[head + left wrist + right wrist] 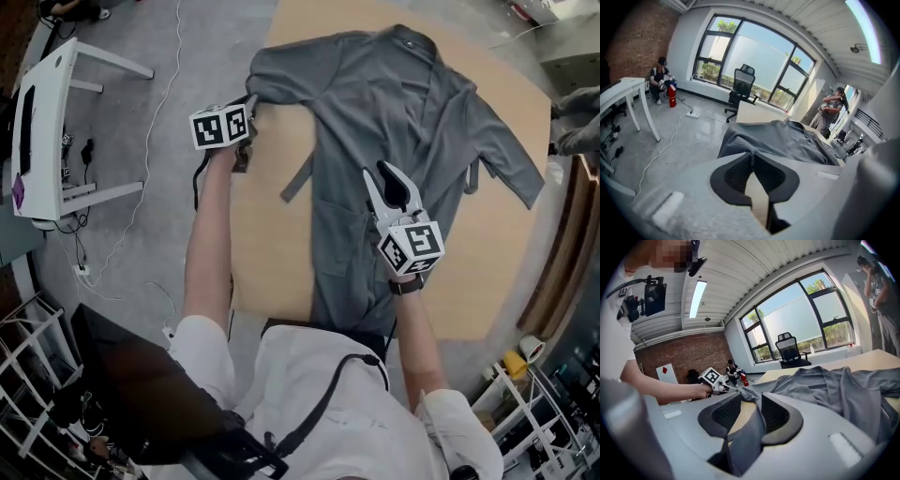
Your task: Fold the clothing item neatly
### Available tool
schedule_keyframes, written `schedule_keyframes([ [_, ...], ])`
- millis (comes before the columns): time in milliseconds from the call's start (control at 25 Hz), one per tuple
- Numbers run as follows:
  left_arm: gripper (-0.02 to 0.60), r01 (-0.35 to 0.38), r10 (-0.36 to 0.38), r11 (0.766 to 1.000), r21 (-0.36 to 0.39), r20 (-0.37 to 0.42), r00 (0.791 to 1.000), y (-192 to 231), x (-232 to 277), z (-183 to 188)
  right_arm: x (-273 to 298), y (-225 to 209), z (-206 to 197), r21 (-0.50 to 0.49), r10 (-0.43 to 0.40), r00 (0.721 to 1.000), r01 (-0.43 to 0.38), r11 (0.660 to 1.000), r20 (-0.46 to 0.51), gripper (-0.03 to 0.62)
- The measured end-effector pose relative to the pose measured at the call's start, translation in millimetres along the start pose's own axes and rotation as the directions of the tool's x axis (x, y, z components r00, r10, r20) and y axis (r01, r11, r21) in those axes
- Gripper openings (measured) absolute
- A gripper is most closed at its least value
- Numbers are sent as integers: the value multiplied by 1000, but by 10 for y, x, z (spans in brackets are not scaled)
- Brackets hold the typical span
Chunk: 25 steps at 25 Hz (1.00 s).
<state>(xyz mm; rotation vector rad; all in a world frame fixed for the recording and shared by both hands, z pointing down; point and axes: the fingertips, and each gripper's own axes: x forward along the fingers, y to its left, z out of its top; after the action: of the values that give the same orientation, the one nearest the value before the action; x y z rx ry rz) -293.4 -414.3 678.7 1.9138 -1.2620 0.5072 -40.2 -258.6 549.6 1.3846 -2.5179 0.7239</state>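
Evidently readying a fold, the left claw pinches the sleeve end, it seems. The right claw nips a front edge of the grey garment on the worktop.

I am looking into a big office room. It has huge windows, a brick wall, a black desk chair and a white desk.

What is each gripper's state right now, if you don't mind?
Left gripper: closed on the grey fabric garment's sleeve.
Right gripper: closed on a fold of that garment.
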Motion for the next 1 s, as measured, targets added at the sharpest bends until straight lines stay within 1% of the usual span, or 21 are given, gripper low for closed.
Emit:
schedule_keyframes([
  [80, 25, -1, -2, 997, 72, 39, 999, -270, -156, 181, -89, -66, 40, 7, -15, 1000, 15, 1000, 13, 138],
  [160, 25, -10, -1, 986, 168, 67, 998, -584, -265, 369, -185, -142, 84, 16, -35, 999, 35, 999, 30, 138],
  [280, 25, 33, -58, 952, 303, 75, 995, -1181, -268, 561, -339, -270, 122, 43, -75, 995, 73, 996, 60, 137],
  [360, 25, 79, -109, 927, 366, 63, 992, -1613, -212, 591, -453, -370, 147, 53, -98, 993, 94, 994, 72, 135],
  [440, 25, 129, -157, 902, 411, 37, 987, -2022, -115, 553, -576, -464, 179, 68, -124, 988, 118, 991, 91, 135],
  [520, 26, 183, -201, 875, 448, -6, 979, -2405, 40, 448, -714, -560, 203, 87, -161, 981, 151, 985, 113, 135],
  [600, 26, 228, -227, 849, 476, -59, 972, -2728, 243, 289, -833, -661, 203, 96, -193, 973, 181, 979, 124, 135],
  [680, 26, 256, -227, 828, 499, -118, 967, -2962, 476, 72, -938, -757, 177, 103, -213, 969, 201, 974, 122, 135],
  [760, 26, 270, -211, 808, 523, -172, 962, -3114, 724, -162, -1048, -850, 155, 110, -234, 965, 221, 969, 121, 136],
  [840, 28, 276, -186, 796, 538, -217, 958, -3190, 943, -366, -1147, -930, 139, 118, -254, 959, 239, 964, 124, 135],
  [1000, 29, 287, -138, 785, 549, -297, 945, -3182, 1221, -699, -1285, -1062, 31, 124, -279, 954, 266, 956, 107, 135],
])
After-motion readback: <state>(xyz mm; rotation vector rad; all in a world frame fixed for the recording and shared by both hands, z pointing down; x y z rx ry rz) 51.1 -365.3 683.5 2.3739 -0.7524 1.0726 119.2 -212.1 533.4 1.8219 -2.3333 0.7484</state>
